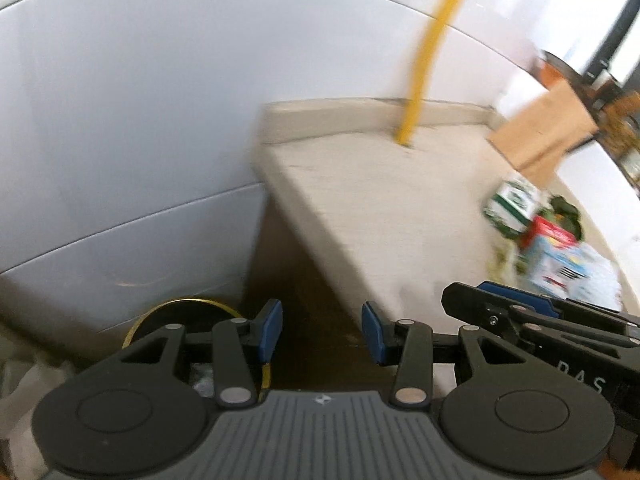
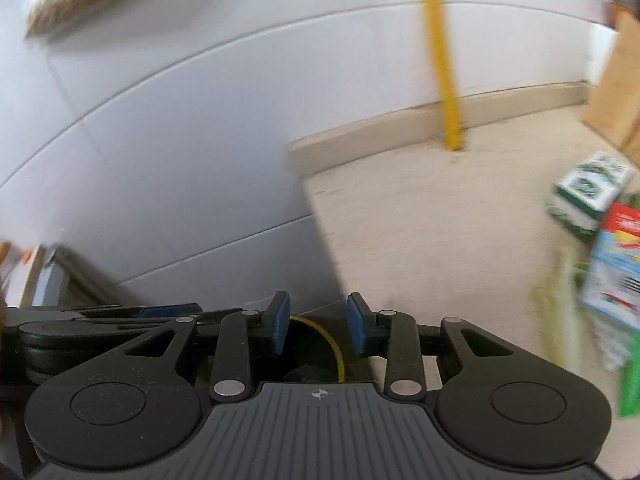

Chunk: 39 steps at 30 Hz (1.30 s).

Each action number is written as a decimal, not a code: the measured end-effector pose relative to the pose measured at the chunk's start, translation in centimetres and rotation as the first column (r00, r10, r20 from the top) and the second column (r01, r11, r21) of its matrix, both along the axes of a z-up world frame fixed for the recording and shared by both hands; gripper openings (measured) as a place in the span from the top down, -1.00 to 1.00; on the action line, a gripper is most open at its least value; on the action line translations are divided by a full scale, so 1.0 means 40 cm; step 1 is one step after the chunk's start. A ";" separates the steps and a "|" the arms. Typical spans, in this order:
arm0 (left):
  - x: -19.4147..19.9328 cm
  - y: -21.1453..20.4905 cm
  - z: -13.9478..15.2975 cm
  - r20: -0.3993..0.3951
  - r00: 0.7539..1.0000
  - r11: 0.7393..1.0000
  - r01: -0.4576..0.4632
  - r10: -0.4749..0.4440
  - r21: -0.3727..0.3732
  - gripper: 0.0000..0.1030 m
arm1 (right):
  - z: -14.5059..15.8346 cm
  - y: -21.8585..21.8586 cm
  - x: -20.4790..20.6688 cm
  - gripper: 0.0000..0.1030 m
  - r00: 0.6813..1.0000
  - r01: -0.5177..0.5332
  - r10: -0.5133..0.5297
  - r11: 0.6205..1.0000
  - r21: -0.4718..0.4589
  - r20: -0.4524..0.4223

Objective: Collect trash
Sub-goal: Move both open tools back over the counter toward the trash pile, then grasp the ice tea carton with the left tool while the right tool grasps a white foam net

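The left gripper (image 1: 322,334) and the right gripper (image 2: 318,326) both stand partly spread, blue pads apart, with nothing pinched between them; both views are blurred. In the left wrist view the right gripper (image 1: 516,312) lies just beside the left one, on its right.

Largest first: a pale grey panelled wall (image 1: 120,120) fills the upper left of each view, and a beige tiled floor (image 2: 420,220) with a matching skirting strip runs to the right of it. A brown cardboard box (image 1: 544,132) sits at the far right, and a yellow broom handle (image 2: 440,60) leans against the wall with its foot on the floor.

The task's things lie in a loose heap on the floor at the right edge: a white-and-green printed carton (image 2: 588,192), a pale blue carton with a red top (image 2: 616,264), and thin greenish scraps (image 2: 560,300) beside them. Directly under the grippers is a dark round bin with a yellow rim (image 1: 176,308), probably where the trash goes.

To do this step well, swing the empty right gripper toward the heap, since it is the nearer. Spread its pads wider before arrival, because the cartons look broader than the present gap. Take a carton by one narrow edge, and handle the flimsy scraps separately.
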State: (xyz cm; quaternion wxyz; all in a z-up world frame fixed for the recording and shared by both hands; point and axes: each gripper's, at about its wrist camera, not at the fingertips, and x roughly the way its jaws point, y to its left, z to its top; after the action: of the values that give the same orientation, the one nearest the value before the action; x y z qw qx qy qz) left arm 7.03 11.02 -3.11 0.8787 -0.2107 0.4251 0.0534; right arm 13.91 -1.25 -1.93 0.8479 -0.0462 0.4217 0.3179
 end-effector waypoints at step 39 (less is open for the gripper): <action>0.344 -0.488 0.087 0.064 0.919 0.918 0.383 -0.390 0.100 -0.16 | 0.079 -0.593 0.108 -0.08 0.899 0.424 -0.426 0.905 0.040 0.098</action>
State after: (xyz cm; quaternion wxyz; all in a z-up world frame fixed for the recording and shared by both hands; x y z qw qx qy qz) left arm 20.79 -8.50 0.39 0.8969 -0.0869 0.4189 -0.1118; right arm 18.21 -24.97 1.24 0.9180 0.0378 0.3742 0.1262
